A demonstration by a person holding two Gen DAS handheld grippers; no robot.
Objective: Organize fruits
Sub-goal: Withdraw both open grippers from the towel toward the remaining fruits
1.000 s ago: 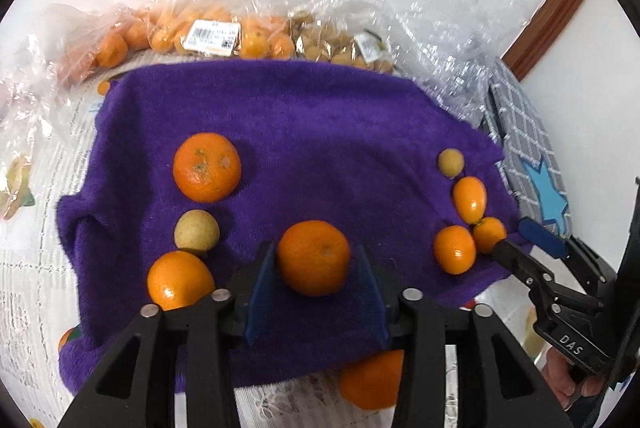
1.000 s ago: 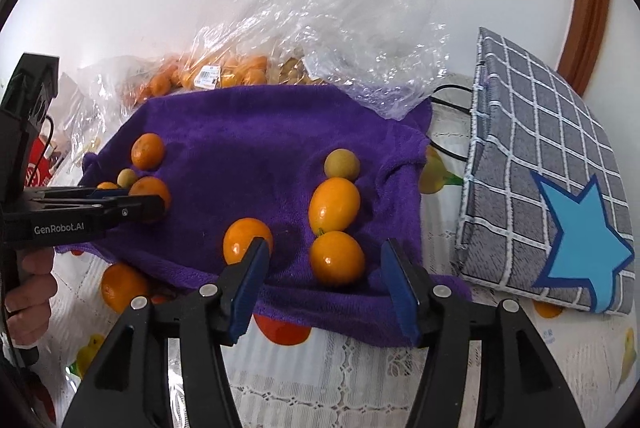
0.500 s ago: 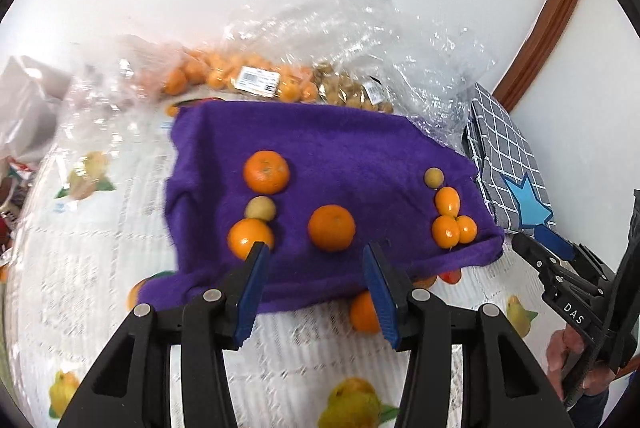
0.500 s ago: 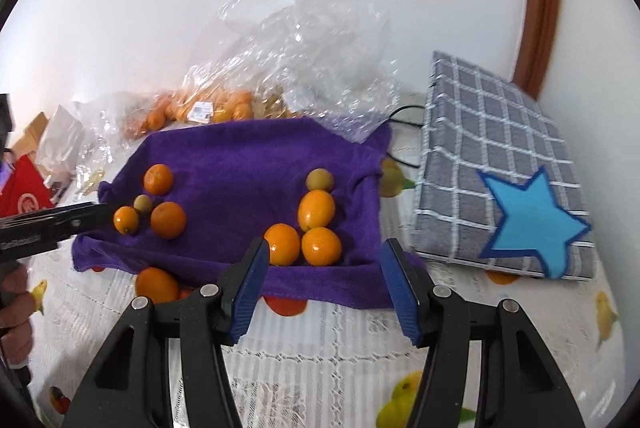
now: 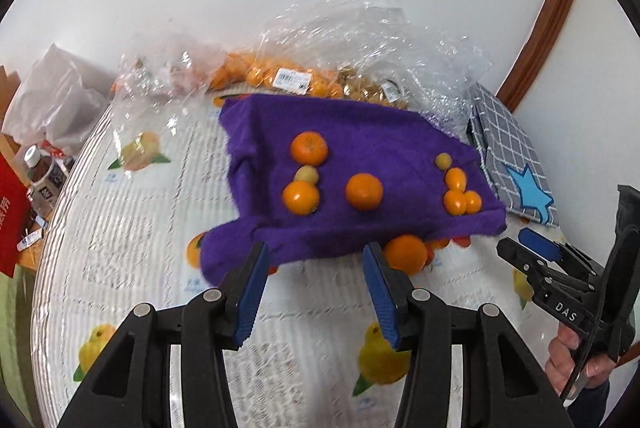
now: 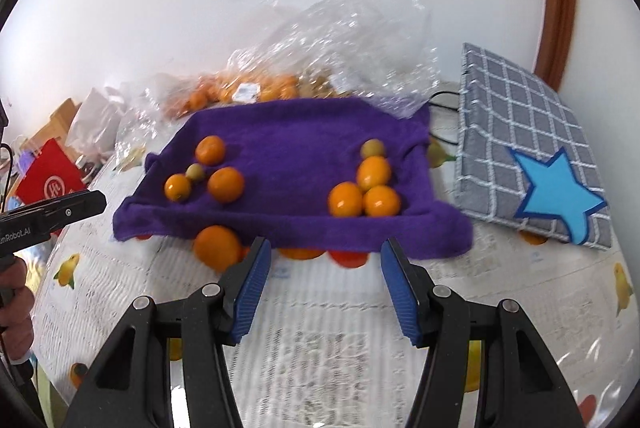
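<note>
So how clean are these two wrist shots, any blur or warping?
Left wrist view: the fisheye bends the tablecloth into a dome, its print smeared, while the left gripper stays sharp. Right wrist view: the purple towel looks soft and the tablecloth print streaks.

Grey checked cushion [image 6: 528, 144] with blue star, red box [image 6: 50, 180], bottle [image 5: 44, 176] at table's far-left edge.

left gripper [image 5: 314, 286]: chunky black plastic arms, blue ribbed pads, silver screws at the joints
right gripper [image 6: 324, 280]: same black build, blue pads, silver screws
markings: "DAS" printed white on the right one, "GenRobot.AI" on the left
cable: thin black cord seen by the right hand [image 5: 576, 360]
sleeve: dark blue cuff
</note>
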